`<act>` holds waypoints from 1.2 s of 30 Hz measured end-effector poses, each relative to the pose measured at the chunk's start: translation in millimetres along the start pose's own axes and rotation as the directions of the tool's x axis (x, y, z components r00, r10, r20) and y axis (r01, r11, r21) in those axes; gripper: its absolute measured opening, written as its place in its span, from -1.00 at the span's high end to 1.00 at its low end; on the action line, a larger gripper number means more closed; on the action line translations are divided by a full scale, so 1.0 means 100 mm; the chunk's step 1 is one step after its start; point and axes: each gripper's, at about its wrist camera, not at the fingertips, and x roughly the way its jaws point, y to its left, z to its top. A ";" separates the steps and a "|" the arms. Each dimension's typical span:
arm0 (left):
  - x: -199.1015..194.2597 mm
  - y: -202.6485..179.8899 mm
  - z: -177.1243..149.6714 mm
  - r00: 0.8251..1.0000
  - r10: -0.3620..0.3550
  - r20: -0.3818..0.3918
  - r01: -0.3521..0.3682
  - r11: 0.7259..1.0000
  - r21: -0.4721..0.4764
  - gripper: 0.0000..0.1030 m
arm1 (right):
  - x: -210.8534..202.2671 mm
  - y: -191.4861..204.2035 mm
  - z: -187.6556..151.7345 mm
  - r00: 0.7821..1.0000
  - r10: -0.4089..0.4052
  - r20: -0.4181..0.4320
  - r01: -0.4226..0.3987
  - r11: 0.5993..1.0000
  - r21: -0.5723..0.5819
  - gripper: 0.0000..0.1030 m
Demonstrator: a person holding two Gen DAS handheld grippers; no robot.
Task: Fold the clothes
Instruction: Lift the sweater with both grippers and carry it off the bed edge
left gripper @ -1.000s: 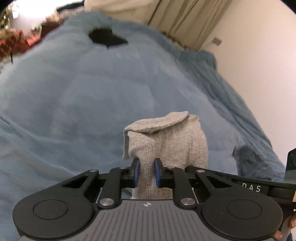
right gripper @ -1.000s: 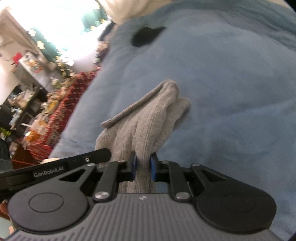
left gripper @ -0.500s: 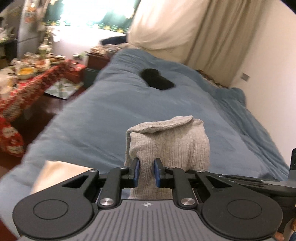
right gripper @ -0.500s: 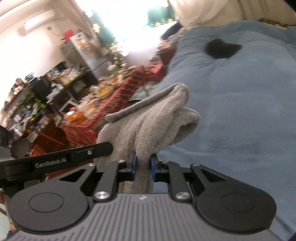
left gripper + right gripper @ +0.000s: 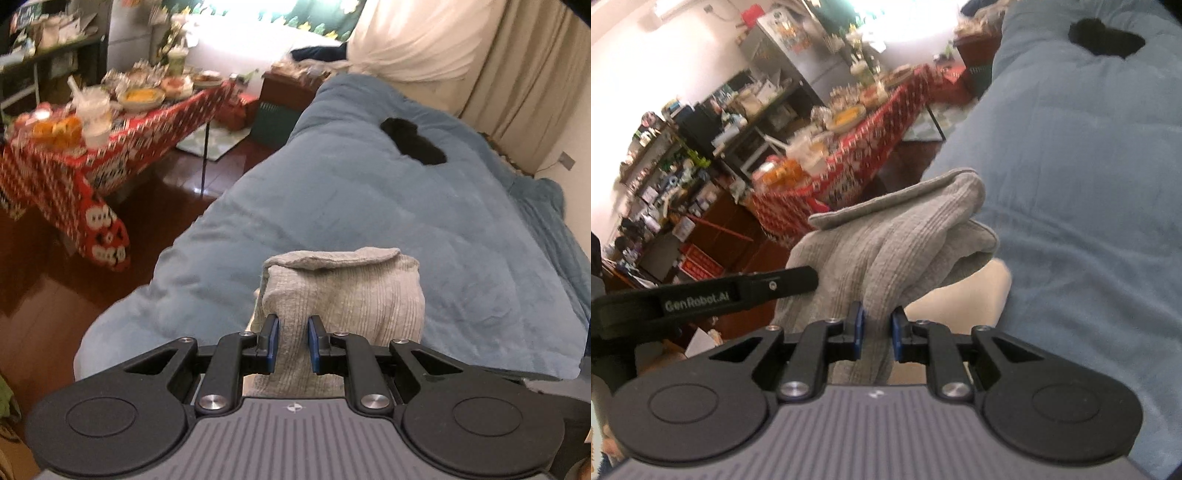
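A folded grey ribbed garment is held up off the blue bed cover. My left gripper is shut on its near edge, the cloth pinched between the blue pads. My right gripper is shut on the same grey garment, which bunches and drapes above its fingers. In the right wrist view the black body of the left gripper sits close on the left. A dark garment lies far up the bed.
A table with a red patterned cloth and dishes stands left of the bed over a dark wood floor. Cluttered shelves line the far wall. Beige curtains hang behind the bed. A cream surface shows below the garment.
Both grippers have lifted and swung left with the grey garment, so the views now take in the bed's left edge, the floor and the table. The grip is unchanged.
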 end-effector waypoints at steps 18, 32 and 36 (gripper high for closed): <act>0.41 0.18 -0.11 0.997 0.028 -0.072 -0.031 0.999 -0.044 0.20 | 0.84 -0.75 -0.04 0.997 0.059 -0.057 -0.051 0.990 0.130 0.47; 0.20 0.10 -0.06 0.999 0.018 -0.048 -0.019 1.000 -0.009 0.13 | 0.81 -1.66 0.59 1.000 0.002 -0.002 -0.002 0.962 0.272 0.02; 0.28 0.13 -0.07 0.998 0.017 -0.062 -0.018 1.000 -0.019 0.13 | 1.05 -1.67 0.79 0.999 -0.042 -0.008 0.043 0.969 0.244 -0.25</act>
